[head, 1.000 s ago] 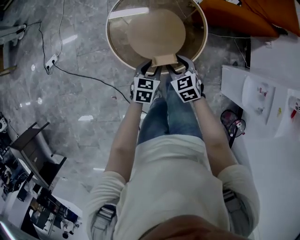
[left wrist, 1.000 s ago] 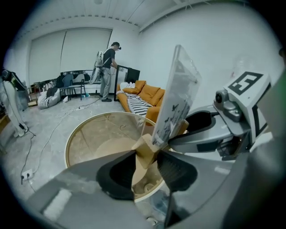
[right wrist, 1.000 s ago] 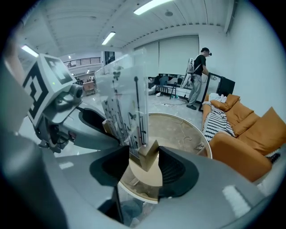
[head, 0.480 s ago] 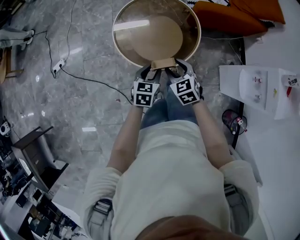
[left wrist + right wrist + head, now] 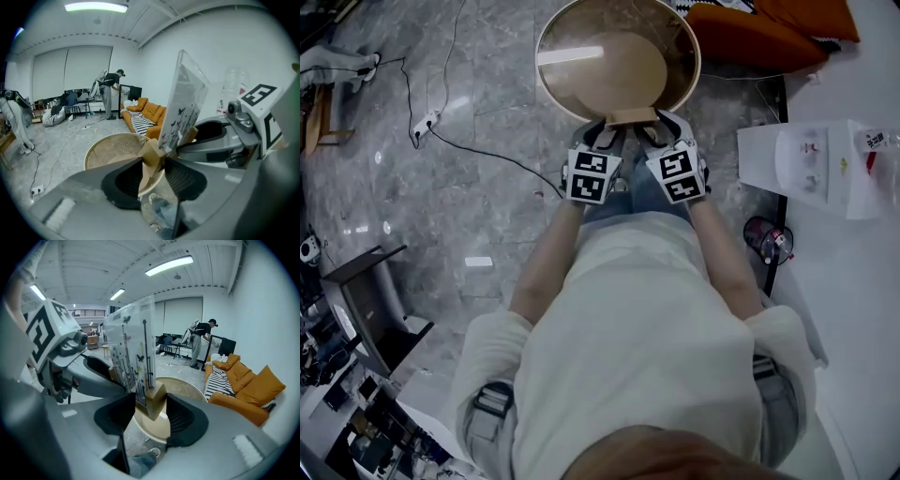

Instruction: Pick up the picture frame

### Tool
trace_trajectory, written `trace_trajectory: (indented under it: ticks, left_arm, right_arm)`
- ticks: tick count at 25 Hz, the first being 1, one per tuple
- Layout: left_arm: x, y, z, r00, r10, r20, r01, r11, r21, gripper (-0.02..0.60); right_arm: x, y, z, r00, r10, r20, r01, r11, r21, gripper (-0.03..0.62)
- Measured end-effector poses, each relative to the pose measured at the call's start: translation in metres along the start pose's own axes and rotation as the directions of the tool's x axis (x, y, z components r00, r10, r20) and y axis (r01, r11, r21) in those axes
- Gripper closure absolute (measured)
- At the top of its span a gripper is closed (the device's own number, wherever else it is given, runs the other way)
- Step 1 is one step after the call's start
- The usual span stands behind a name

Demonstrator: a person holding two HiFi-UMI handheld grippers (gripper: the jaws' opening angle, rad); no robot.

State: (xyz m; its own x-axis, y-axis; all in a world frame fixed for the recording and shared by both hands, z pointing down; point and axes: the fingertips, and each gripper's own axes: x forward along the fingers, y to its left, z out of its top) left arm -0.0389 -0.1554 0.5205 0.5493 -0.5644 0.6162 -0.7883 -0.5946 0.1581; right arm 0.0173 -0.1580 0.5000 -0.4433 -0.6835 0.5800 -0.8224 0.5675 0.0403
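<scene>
The picture frame (image 5: 630, 117), upright over the round table's (image 5: 689, 80) near rim, is pinched by its wooden base between left gripper (image 5: 152, 172) and right gripper (image 5: 150, 411); both should probably rise level together, without twisting it.

I wore a cream top (image 5: 637, 319) and blue jeans (image 5: 643, 193); my grey left gripper (image 5: 607, 132) and right gripper (image 5: 660, 125) bore black-and-white marker cubes (image 5: 589, 176).
</scene>
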Motion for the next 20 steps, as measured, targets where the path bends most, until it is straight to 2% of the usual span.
trace_trajectory:
  ticks: [5, 15, 20]
  left_arm:
    - [-0.015, -0.006, 0.010, 1.000, -0.005, 0.008, 0.005, 1.000, 0.023, 0.433]
    - [-0.046, -0.006, 0.035, 0.997, 0.002, 0.073, -0.005, 0.999, 0.046, 0.433]
    - [-0.052, -0.007, 0.029, 0.998, 0.004, 0.057, -0.006, 0.999, 0.043, 0.433]
  right_arm:
    - [-0.015, 0.003, 0.012, 1.000, -0.009, 0.023, 0.009, 1.000, 0.008, 0.388]
    - [-0.034, 0.015, 0.037, 0.998, -0.001, 0.065, 0.000, 1.000, 0.011, 0.388]
    - [-0.037, 0.020, 0.040, 0.997, 0.003, 0.076, -0.003, 1.000, -0.002, 0.390]
